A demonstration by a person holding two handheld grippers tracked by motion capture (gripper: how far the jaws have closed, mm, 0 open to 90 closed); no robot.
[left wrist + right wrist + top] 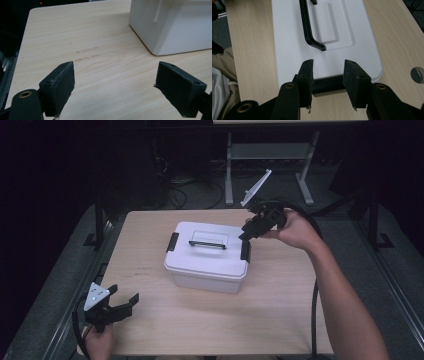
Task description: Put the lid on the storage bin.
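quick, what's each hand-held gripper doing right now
left hand-held gripper: open, nothing between the jaws, over bare table.
right hand-held gripper: open, jaws astride the black latch of the white box.

storage box (207, 265): white
box handle (207, 243): black
side latches (172, 241): black
table (280, 305): light wood grain
gripper jaws: black

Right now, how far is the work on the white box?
Done: nothing clearly; the lid sits on the white box. In hand: the right gripper, jaws apart, is at the black side latch without pressing it. Left: the other latch looks closed, and the left gripper waits open aside.
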